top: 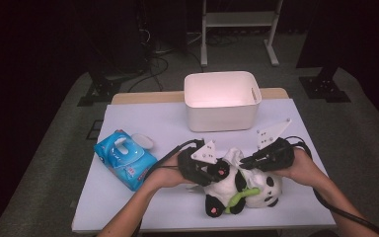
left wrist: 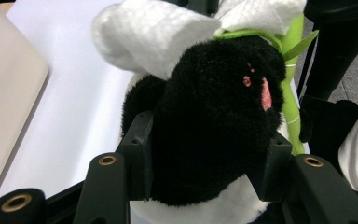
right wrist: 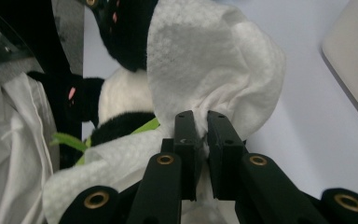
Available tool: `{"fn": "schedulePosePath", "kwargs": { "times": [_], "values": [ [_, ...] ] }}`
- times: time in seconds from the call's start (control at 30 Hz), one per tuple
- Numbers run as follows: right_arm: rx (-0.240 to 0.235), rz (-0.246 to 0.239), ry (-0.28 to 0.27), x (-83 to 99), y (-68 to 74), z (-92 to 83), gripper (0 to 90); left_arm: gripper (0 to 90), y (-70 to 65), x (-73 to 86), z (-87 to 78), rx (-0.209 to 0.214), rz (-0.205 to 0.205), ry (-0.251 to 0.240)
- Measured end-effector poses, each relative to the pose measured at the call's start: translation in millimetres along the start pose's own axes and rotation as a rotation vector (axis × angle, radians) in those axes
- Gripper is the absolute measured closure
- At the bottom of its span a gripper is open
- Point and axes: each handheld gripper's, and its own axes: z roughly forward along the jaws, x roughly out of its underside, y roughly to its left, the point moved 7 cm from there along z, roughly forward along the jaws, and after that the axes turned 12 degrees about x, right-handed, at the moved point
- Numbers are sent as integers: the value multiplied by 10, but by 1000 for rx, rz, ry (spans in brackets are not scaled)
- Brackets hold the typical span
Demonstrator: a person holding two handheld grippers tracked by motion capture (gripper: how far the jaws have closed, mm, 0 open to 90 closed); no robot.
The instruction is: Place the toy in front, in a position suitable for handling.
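Note:
A black-and-white panda plush (top: 261, 190) holding a green bamboo sprig (top: 242, 195) lies near the table's front edge. My left gripper (top: 219, 172) comes in from the left and is shut on the panda's black paw (left wrist: 214, 135), which fills the space between the left gripper's (left wrist: 209, 154) jaws. A white wet wipe (top: 234, 157) is draped over the plush. My right gripper (top: 244, 162) reaches in from the right. In the right gripper view, that gripper (right wrist: 201, 123) pinches a fold of the wipe (right wrist: 205, 60) between nearly closed jaws, with the panda (right wrist: 121, 28) behind it.
An open white bin (top: 222, 101) stands at the back middle of the white table (top: 153, 118). A blue pack of wet wipes (top: 126, 159) lies at the left with its white lid (top: 142, 141) flipped open. A white sleeve (right wrist: 9, 140) hangs close to the right gripper.

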Motion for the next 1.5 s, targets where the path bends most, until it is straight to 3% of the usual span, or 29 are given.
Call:
{"fn": "schedulePosePath", "kwargs": {
  "times": [0.2, 0.37, 0.77, 1.03, 1.3, 1.5],
  "values": [
    [-4, -23, 20, -60, 9, 35, 830, 500, -6, 15, -11, 3, -4, -3],
    [25, -20, 70, 56, -51, -69, 831, 503, -7, 34, -23, 8, -15, -21],
    [44, 38, 55, 269, -172, -359, 831, 501, 6, 24, -21, 10, -25, -18],
    [20, 64, 53, 355, -146, -292, 839, 442, 10, -14, -37, 7, -31, 8],
    [17, 51, 37, 376, -77, -270, 843, 406, -77, -153, -50, 5, 38, 43],
    [19, 56, 24, 387, -25, -276, 844, 369, -131, -213, -35, 12, 65, 70]
  ]
}}
